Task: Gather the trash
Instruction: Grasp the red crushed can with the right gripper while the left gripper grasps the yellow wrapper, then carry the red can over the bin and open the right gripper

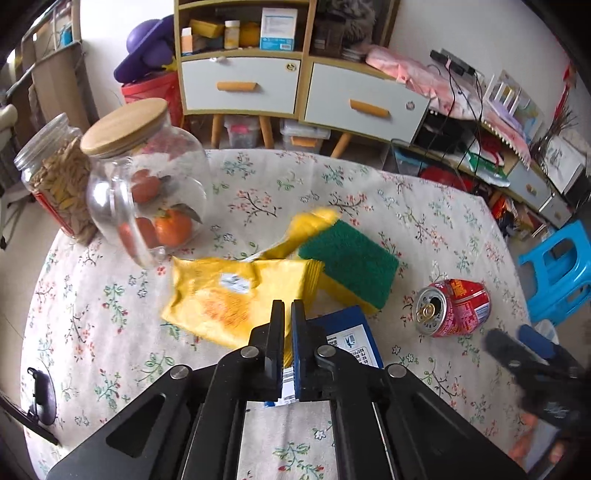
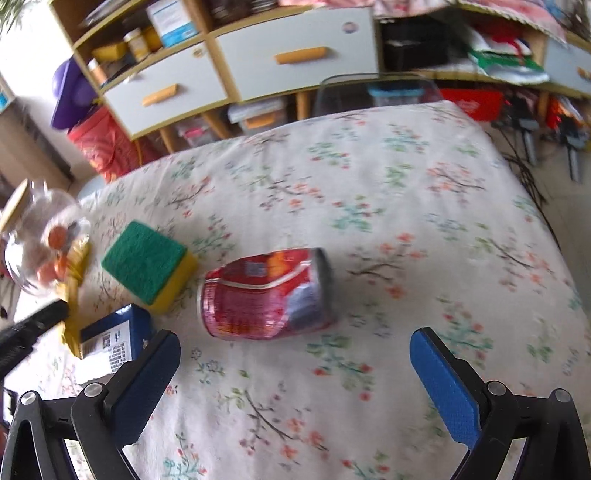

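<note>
Crushed red soda can (image 2: pixel 267 293) lies sideways on the floral tablecloth (image 2: pixel 369 192), ahead of the wide-spread right gripper (image 2: pixel 295 373). Straddle its dented middle before squeezing. Left gripper (image 1: pixel 287 332) pinches a yellow wrapper (image 1: pixel 236 295).

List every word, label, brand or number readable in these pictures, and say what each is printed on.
None can be read.
Red can: white and yellow print, too blurred.
Blue box: QR code and lines of small print, too small.
Yellow packet: pale label, smeared.
White and blue carton on the shelf: barcode and text, too small.
Drawer sticker: illegible.
</note>
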